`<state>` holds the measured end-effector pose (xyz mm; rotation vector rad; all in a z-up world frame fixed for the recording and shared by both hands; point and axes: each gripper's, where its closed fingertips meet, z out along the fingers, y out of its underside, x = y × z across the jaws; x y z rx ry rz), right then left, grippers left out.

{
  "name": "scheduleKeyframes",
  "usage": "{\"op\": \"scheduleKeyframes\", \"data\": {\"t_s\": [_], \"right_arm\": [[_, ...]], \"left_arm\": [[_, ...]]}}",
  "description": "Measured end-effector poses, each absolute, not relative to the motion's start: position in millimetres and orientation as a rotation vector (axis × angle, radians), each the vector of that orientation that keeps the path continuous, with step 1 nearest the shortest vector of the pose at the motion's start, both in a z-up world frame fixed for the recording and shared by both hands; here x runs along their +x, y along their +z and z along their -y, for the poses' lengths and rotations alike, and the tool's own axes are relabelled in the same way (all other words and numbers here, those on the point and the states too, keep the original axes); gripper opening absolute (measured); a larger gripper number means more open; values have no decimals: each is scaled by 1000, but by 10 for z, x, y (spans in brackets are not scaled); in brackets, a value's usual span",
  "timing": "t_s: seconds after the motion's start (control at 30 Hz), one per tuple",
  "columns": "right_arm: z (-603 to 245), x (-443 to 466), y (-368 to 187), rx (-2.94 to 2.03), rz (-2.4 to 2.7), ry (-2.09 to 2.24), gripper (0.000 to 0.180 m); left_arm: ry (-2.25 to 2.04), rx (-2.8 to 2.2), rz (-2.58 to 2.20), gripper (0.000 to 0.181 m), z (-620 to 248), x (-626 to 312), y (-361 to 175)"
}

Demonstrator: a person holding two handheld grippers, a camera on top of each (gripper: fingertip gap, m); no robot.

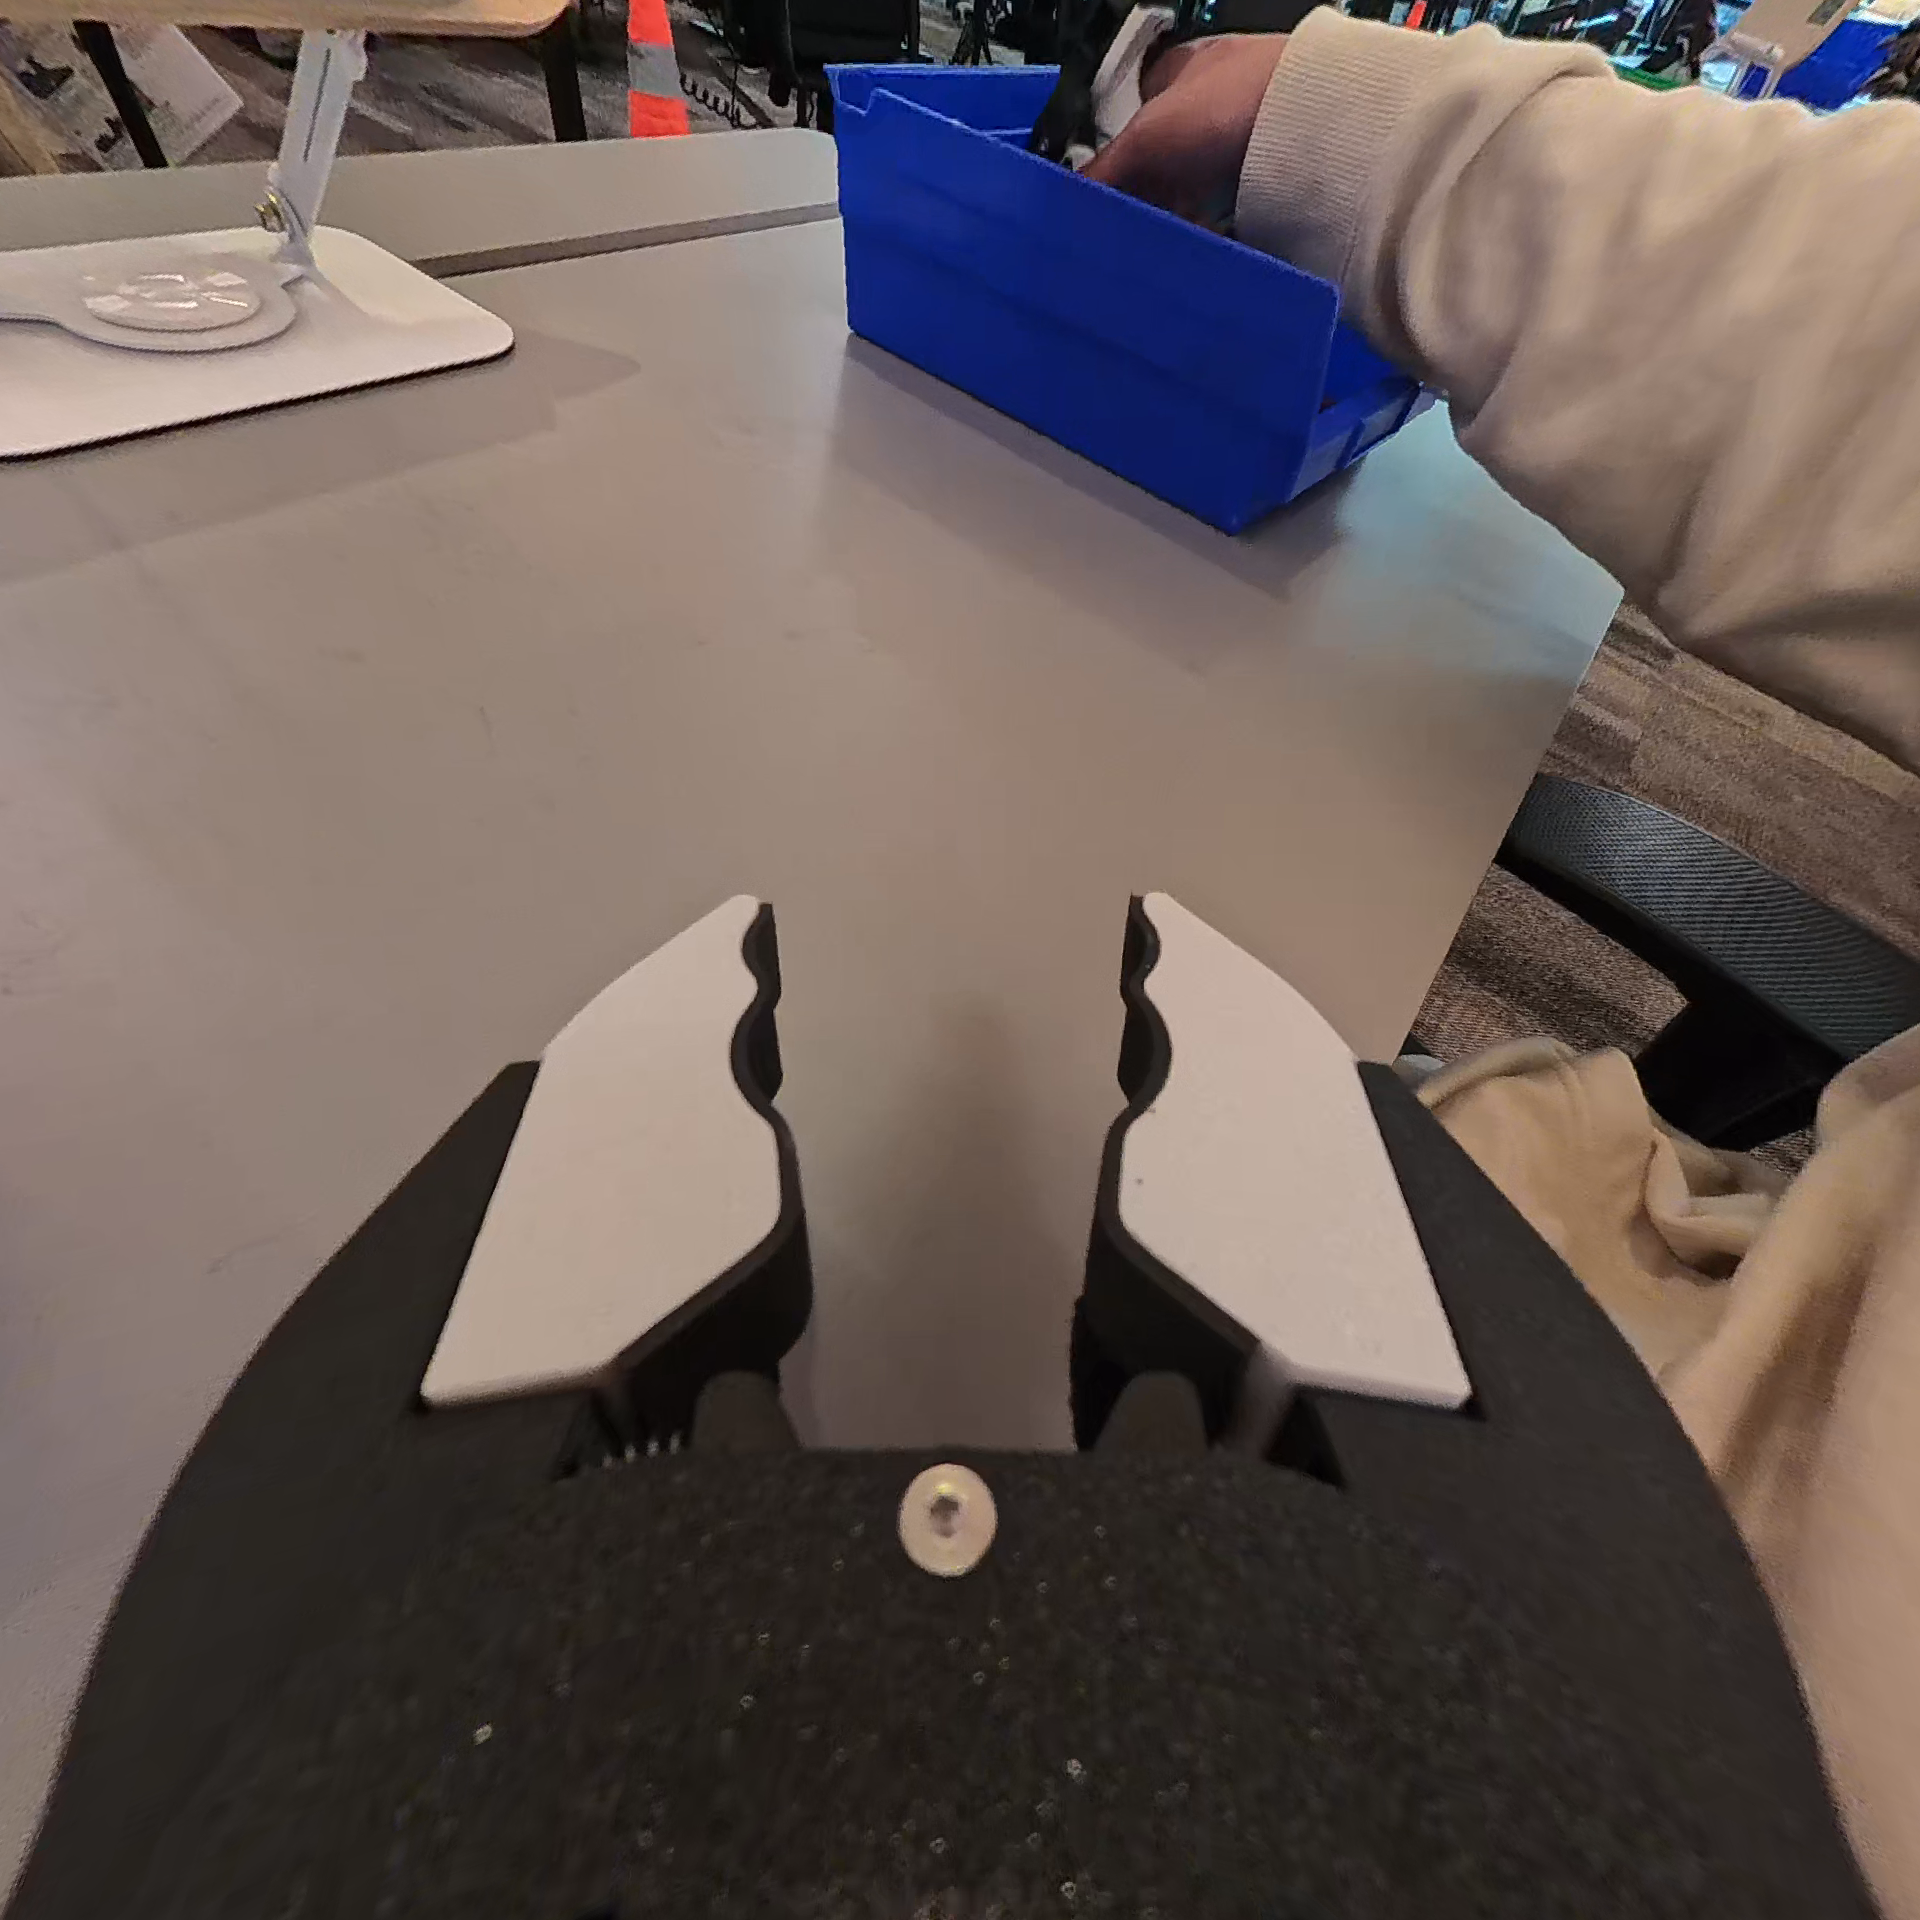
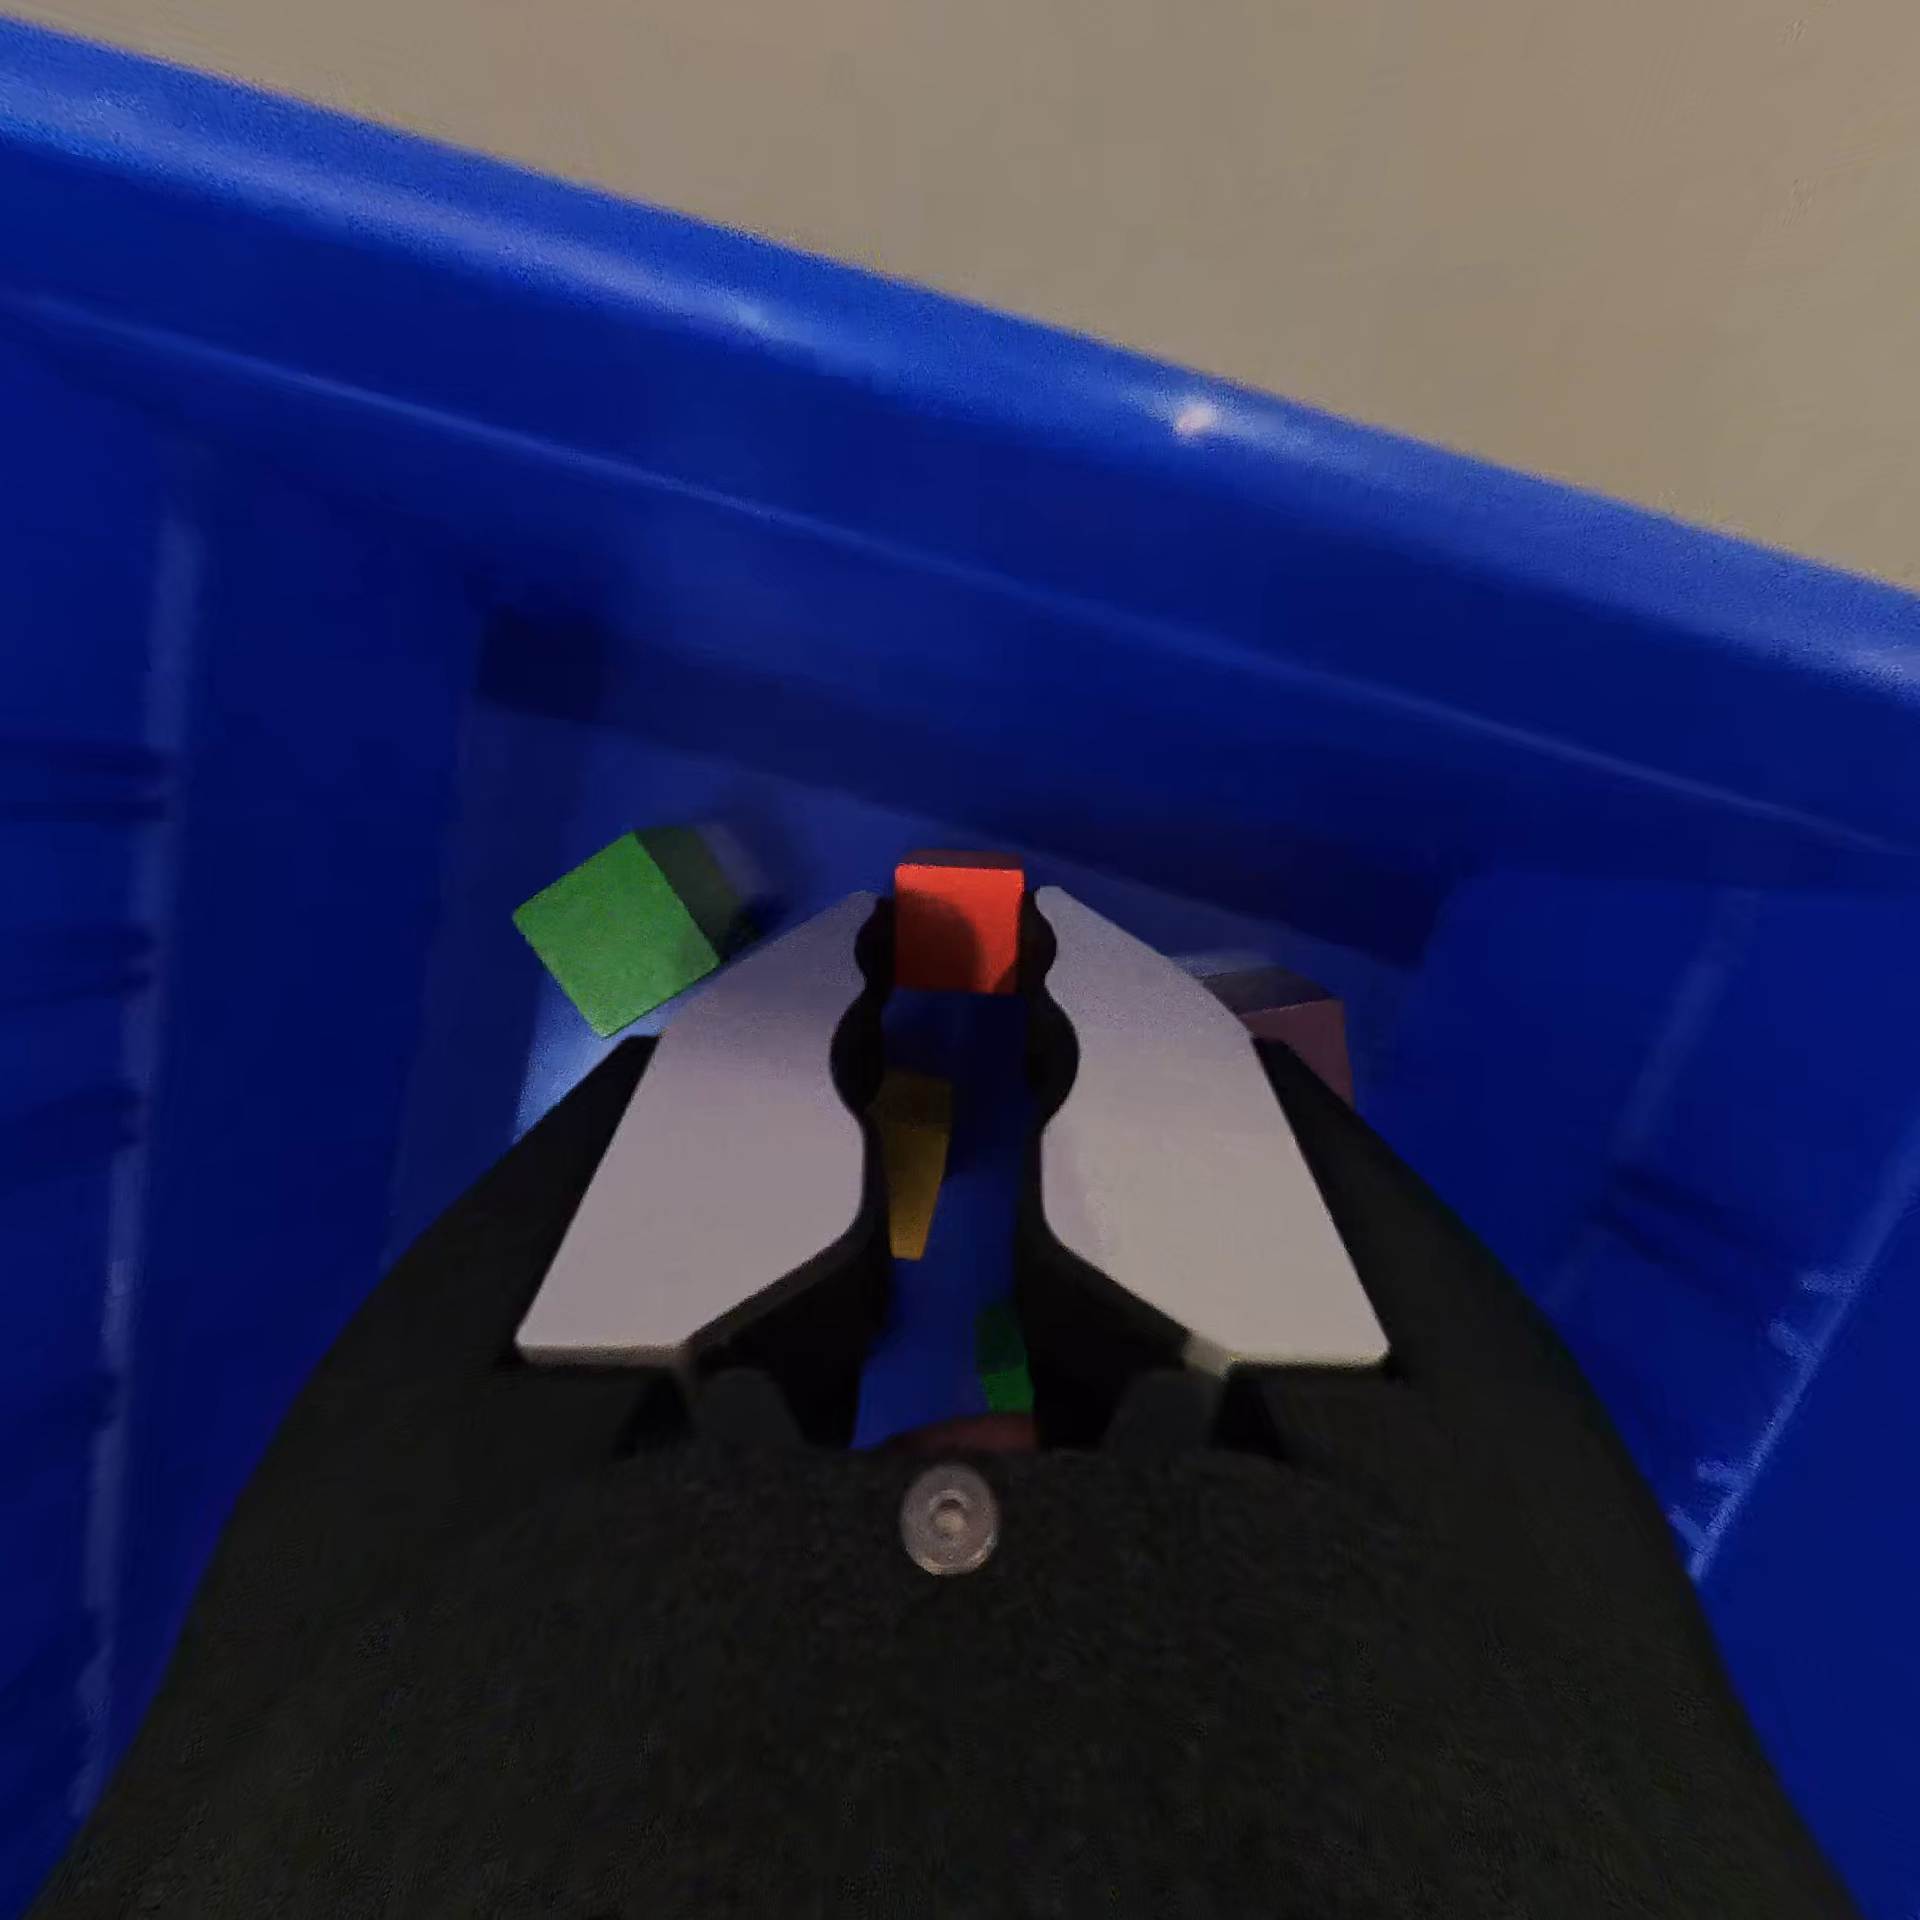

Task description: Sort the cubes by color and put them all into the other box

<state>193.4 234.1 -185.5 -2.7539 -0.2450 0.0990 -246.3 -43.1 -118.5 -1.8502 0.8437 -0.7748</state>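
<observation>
In the right wrist view my right gripper [image 2: 958, 914] is inside a blue box [image 2: 935, 499] and shut on a red cube [image 2: 958, 925] at its fingertips. A green cube [image 2: 623, 930] lies just left of it, a purple cube [image 2: 1299, 1023] to the right. A yellow cube [image 2: 914, 1164] and another green cube [image 2: 1003, 1361] show between the fingers, lower down. In the left wrist view my left gripper [image 1: 951, 914] is open and empty above the grey table [image 1: 520, 727]. The blue box [image 1: 1081, 301] stands far ahead to the right, with a hand [image 1: 1174, 125] in a cream sleeve reaching into it.
A white stand base [image 1: 208, 332] sits at the table's far left. The table's right edge [image 1: 1538, 748] runs near a black chair [image 1: 1714, 935] and carpet. An orange cone [image 1: 655, 73] stands beyond the table. Spacing between my two grippers at the tips: around 55 cm.
</observation>
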Motion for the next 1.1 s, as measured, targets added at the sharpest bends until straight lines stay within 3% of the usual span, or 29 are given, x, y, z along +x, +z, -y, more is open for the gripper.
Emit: {"op": "scheduleKeyframes", "data": {"t_s": [0.13, 0.3, 0.37, 0.57, 0.83, 1.1], "right_arm": [[-2263, 1893, -1590, -2664, 276, 99, 37], [-1420, 1107, -20, -1950, 310, 316, 34], [-695, 338, 243, -1677, 413, 597, 25], [575, -1234, -624, -1586, 541, 1009, 30], [565, -1255, -800, -1579, 640, 759, 27], [593, -1252, -828, -1593, 664, 790, 26]], "left_arm": [[-783, -1864, -839, 63, 427, -2475, -1210], [-772, -1857, -815, 63, 398, -2515, -1166], [-757, -1857, -811, 63, 377, -2528, -1166], [-695, -1917, -793, 62, 323, -2562, -1282], [-688, -1988, -720, 64, 331, -2698, -1245], [-458, -1956, -412, 63, -366, -4008, -172]]}}
